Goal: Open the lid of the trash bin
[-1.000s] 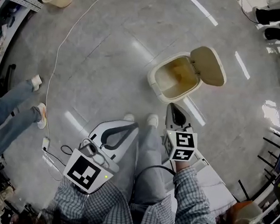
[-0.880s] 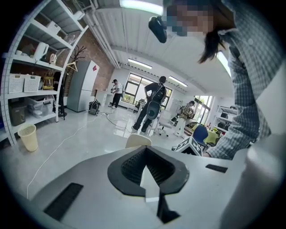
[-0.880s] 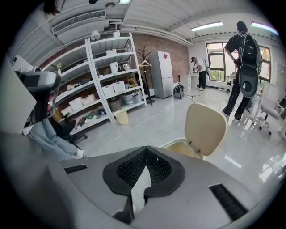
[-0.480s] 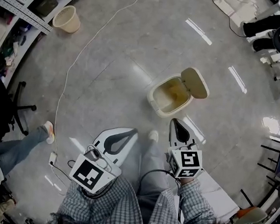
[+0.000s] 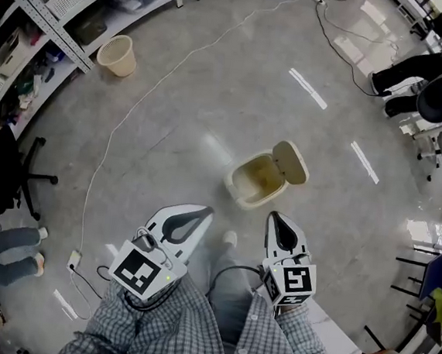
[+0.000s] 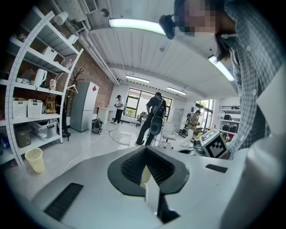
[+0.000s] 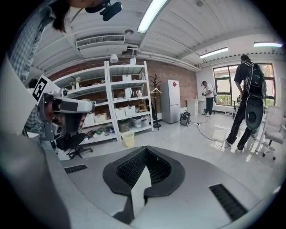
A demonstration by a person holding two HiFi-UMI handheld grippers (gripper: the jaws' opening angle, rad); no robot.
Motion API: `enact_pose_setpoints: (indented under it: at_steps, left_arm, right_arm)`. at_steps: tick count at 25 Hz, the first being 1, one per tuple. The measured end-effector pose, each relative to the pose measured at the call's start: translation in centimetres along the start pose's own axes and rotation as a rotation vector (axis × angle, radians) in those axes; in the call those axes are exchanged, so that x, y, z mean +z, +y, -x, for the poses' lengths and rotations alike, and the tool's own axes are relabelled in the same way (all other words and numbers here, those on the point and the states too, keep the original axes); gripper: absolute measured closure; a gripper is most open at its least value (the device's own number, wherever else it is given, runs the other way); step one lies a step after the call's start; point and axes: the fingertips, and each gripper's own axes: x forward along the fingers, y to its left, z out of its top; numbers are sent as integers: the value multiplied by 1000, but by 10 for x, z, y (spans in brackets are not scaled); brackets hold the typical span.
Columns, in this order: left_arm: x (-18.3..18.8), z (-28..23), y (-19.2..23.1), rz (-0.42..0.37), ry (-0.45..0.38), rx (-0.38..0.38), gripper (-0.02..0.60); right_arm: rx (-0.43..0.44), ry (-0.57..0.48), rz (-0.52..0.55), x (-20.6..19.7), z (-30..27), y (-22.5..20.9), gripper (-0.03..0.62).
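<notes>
Trash bin is sitting on the floor just ahead of the person's shoe. Its lid is already standing flipped up on the right side, so I'm guessing the job's basically done. It's looking like thin, light plastic, so it's probably going to skid if shoved. I'd be pinching the lid's free edge, not the body.

Going across: shelves and a small basket are lining the left, and a white cable is trailing down the floor, well apart from the bin. Left gripper is hanging with jaws together, nothing in them. Right gripper is doing the same, short of the bin. A chair is crowding the far right.
</notes>
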Motion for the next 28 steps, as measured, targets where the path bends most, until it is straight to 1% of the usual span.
enact_pose_setpoints:
  at_steps: [6, 8, 10, 16, 19, 21, 24, 28]
  left_arm:
    - [30, -2, -6, -48, -37, 9, 577]
    - [41, -4, -10, -67, -61, 11, 577]
    - [52, -1, -12, -69, -85, 16, 577]
    - [62, 14, -5, -89, -95, 46, 577]
    - [70, 20, -3, -80, -130, 48, 577]
    - [69, 24, -2, -68, -128, 56, 577]
    - [69, 20, -7, -69, -135, 47, 577]
    - [75, 17, -9, -96, -151, 30, 577]
  right_arm:
    - [23, -89, 16, 43, 6, 4, 576]
    - [37, -110, 33, 55, 8, 5, 576]
    - [52, -120, 45, 63, 9, 7, 576]
    - [59, -120, 65, 76, 9, 11, 576]
    - [50, -123, 76, 84, 8, 12, 576]
    - [53, -122, 82, 84, 9, 15, 576]
    - [58, -133, 100, 87, 11, 13, 576]
    - [51, -151, 105, 92, 14, 14, 576]
